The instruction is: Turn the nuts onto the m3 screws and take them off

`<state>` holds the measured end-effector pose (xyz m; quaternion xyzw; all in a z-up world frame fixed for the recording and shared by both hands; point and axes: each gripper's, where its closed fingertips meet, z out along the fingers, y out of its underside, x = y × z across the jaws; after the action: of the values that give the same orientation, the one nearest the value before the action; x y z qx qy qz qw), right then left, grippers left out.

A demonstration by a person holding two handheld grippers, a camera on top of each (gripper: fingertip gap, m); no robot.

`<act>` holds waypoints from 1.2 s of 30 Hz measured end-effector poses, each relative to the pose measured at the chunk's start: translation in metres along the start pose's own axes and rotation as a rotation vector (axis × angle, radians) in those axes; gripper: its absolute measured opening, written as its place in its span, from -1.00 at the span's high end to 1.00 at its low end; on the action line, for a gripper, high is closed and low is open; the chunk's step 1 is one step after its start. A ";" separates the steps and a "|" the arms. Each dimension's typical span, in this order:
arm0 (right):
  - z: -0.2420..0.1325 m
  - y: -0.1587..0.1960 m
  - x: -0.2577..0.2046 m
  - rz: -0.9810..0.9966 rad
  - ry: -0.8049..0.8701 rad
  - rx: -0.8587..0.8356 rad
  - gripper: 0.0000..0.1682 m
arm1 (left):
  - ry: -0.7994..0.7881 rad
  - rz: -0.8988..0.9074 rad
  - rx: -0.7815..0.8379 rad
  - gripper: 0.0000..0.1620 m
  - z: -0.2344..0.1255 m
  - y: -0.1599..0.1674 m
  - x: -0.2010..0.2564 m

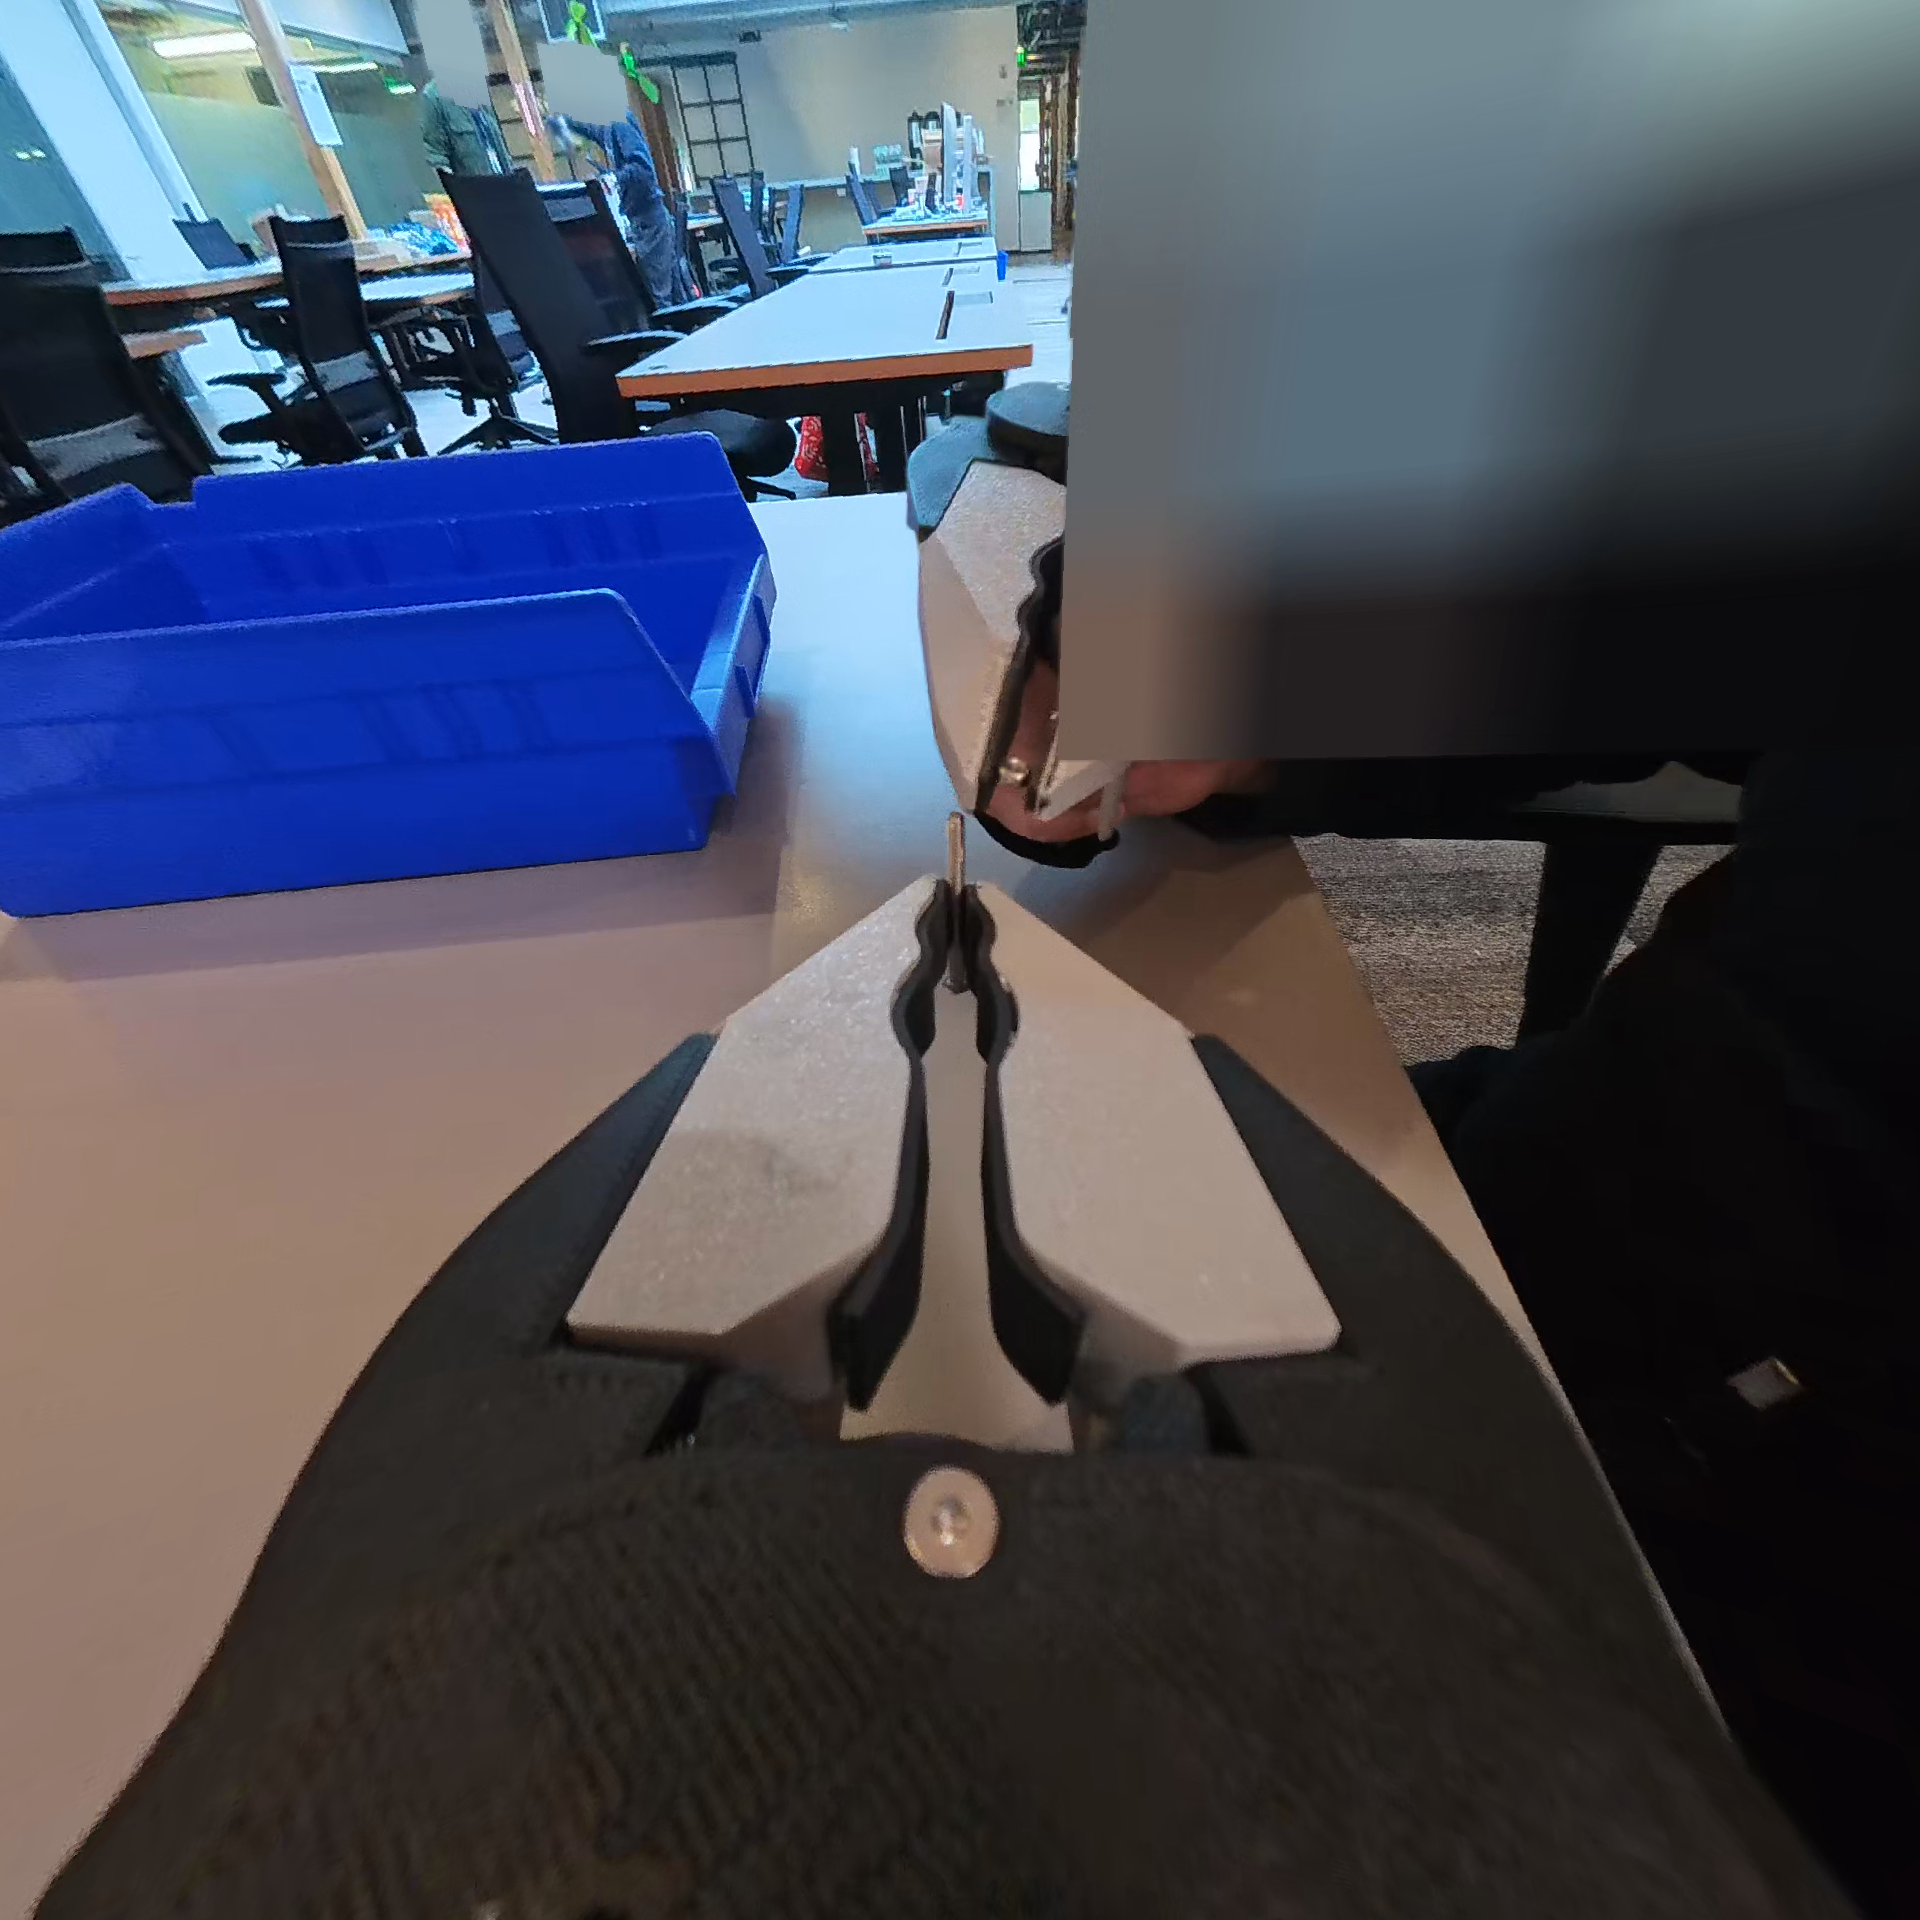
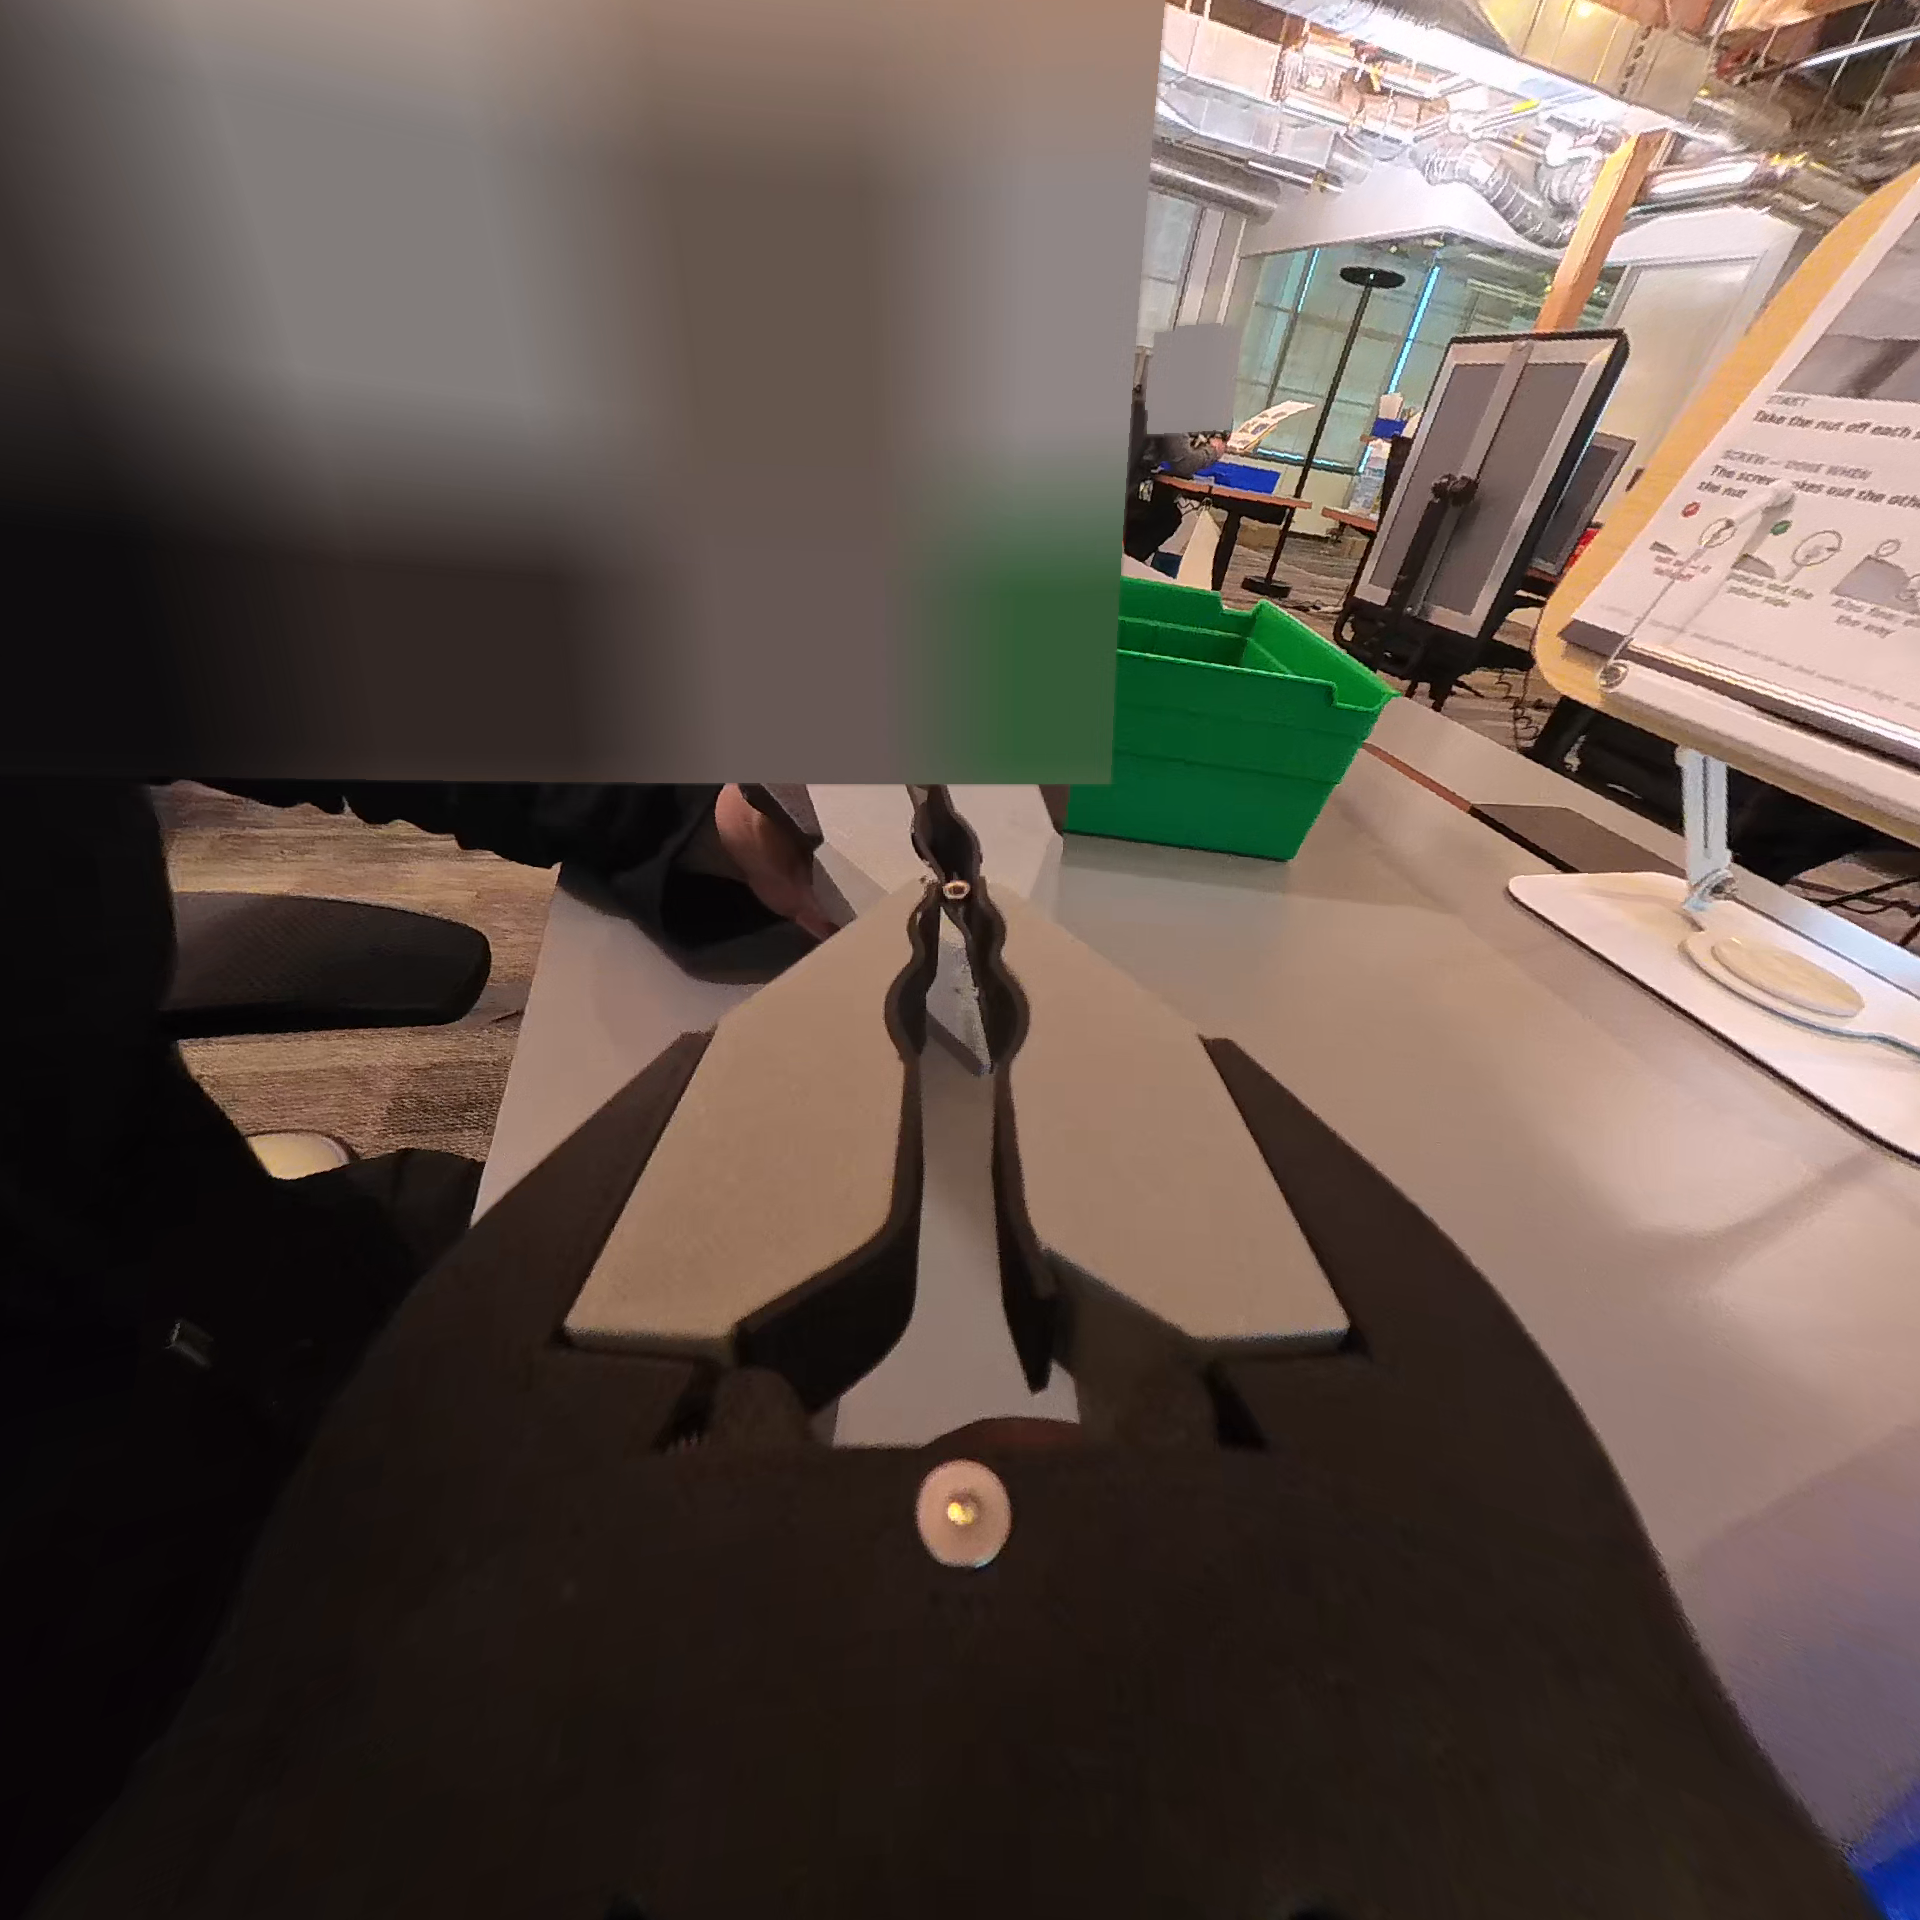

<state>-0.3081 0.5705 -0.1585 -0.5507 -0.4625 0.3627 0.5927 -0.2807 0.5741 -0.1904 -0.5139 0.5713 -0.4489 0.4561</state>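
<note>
The left gripper (image 1: 956, 914) pinches an m3 screw (image 1: 954, 847) between its fingertips, the shaft standing upright and poking out past the tips toward 12 o'clock. The right gripper (image 2: 956, 904) has its fingers pressed together on a small nut (image 2: 956, 889), seen end-on at the very tips with its hole facing the camera.

Writing shows only in the right wrist view: an instruction sheet (image 2: 1787, 499) on a white tilted stand (image 2: 1704, 821) at 2 o'clock carries printed text and small diagrams (partly legible, cut off at the frame edge). No brand marks are readable on either gripper.

The left wrist view alone shows a blue bin (image 1: 364, 686) at 10 o'clock on the grey table (image 1: 312, 1091), with office chairs (image 1: 343, 343) and long desks (image 1: 831, 343) behind. It also catches the right gripper's tips from the side at 1 o'clock, the nut a glint just above and beside the screw's end, not touching it.

The right wrist view alone shows a green bin (image 2: 1226, 727) at 1 o'clock and a monitor's back (image 2: 1486, 488) beyond.
</note>
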 end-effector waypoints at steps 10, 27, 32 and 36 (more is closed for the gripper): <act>-0.015 0.059 0.034 -0.060 0.104 -0.367 0.97 | -0.125 -0.039 -0.067 1.00 -0.005 0.011 -0.026; -0.061 0.128 0.037 -0.371 -0.219 -1.244 0.92 | -0.172 -0.116 -0.116 1.00 -0.009 0.021 -0.039; -0.057 0.128 0.035 -0.387 -0.216 -1.212 0.94 | -0.165 -0.119 -0.126 1.00 -0.009 0.022 -0.038; -0.057 0.123 0.033 -0.331 -0.207 -1.149 0.92 | -0.165 -0.117 -0.131 1.00 -0.009 0.023 -0.038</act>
<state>-0.2340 0.5990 -0.2736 -0.6652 -0.7191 0.0095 0.2010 -0.2912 0.6138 -0.2091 -0.6104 0.5288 -0.3926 0.4400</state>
